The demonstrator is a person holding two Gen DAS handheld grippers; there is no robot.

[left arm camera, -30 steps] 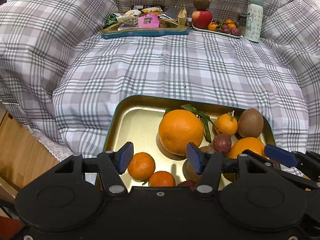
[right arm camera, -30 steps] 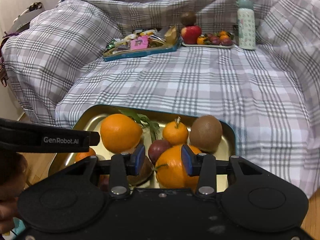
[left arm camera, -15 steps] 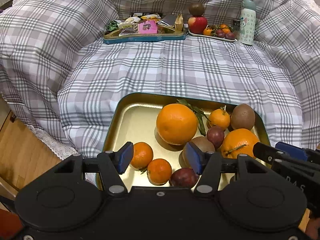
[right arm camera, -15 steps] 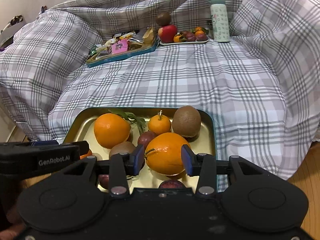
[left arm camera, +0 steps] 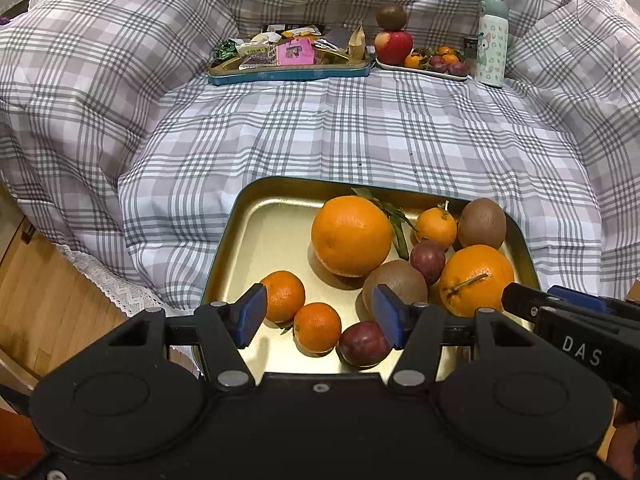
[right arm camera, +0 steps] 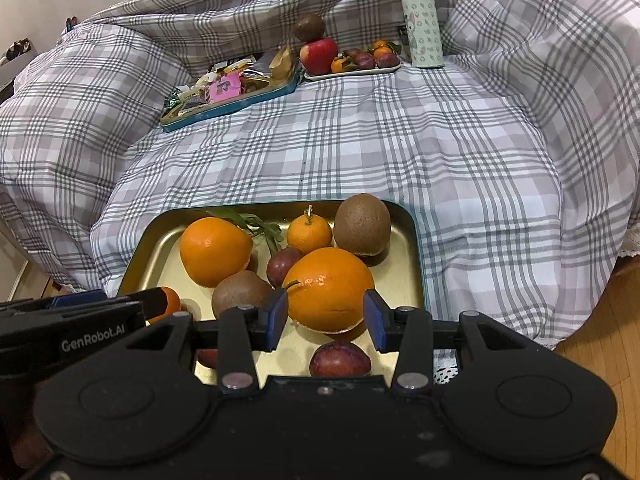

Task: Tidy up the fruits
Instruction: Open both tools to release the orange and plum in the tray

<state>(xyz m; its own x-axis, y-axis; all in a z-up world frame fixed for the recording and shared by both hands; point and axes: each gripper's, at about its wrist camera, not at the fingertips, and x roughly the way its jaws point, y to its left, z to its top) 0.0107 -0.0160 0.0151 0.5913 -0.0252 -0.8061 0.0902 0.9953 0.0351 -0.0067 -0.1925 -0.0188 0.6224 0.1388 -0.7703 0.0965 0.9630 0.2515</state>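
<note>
A gold tray (left arm camera: 276,236) with a teal rim (right arm camera: 418,248) lies on the plaid bedding near me. It holds two big oranges (left arm camera: 351,235) (right arm camera: 329,289), several small mandarins (left arm camera: 317,327), two kiwis (right arm camera: 362,224) and dark plums (right arm camera: 339,360). My left gripper (left arm camera: 318,317) is open and empty above the tray's near edge, over two mandarins and a plum. My right gripper (right arm camera: 326,320) is open and empty, its blue pads either side of the near big orange, apart from it.
At the back, a teal tray of snack packets (left arm camera: 288,58) and a white plate (left arm camera: 420,68) with an apple, a kiwi on top and small fruits. A pale green bottle (left arm camera: 492,42) stands to its right. Wooden floor (left arm camera: 48,300) lies below the bed edge.
Both grippers have pulled back and risen, so more of the tray and the near plums show. No fruit has moved and both grippers stay open.
</note>
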